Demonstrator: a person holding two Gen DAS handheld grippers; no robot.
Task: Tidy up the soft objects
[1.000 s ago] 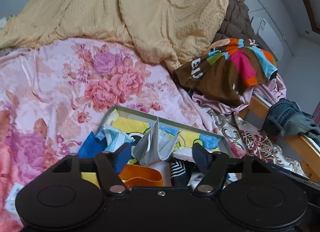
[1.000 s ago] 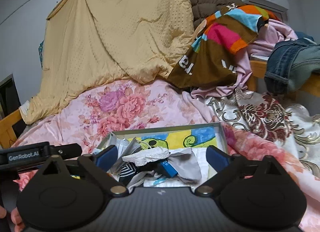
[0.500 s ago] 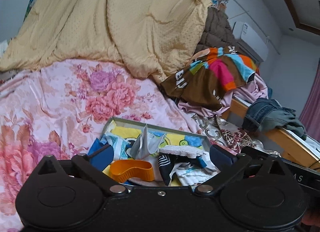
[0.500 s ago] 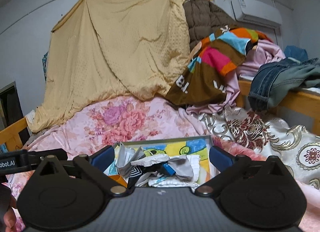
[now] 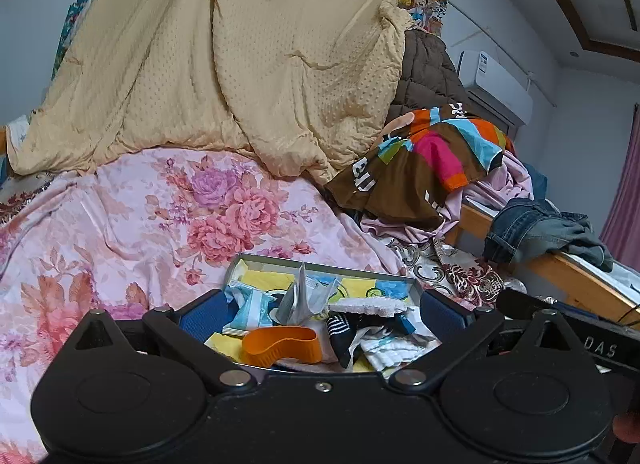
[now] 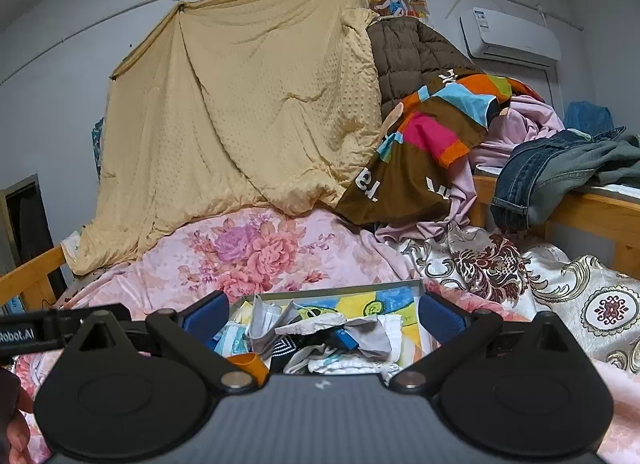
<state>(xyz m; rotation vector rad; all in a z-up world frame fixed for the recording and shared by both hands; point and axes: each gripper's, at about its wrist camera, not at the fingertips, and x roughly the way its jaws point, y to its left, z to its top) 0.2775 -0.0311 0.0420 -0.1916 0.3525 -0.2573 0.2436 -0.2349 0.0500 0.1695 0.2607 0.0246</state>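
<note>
Both grippers hang side by side over one tray (image 5: 316, 266), empty.

Left gripper (image 5: 320, 314): jaws spread wide, holding nothing. The heap of soft objects (image 5: 340, 328) lies straight ahead and below, between the pads. Left of centre is an orange band (image 5: 282, 346), a smooth curved loop with its long axis crosswise to the fingers. Next come a crumpled grey pouch (image 5: 300, 300) and a black striped sock (image 5: 340, 332).

Right gripper (image 6: 322, 314): jaws also wide, empty. The same heap sits dead ahead; a grey cloth (image 6: 372, 334) lies limp right of centre. Judged: the band is nearer the left gripper, the cloth nearer the right.
</note>
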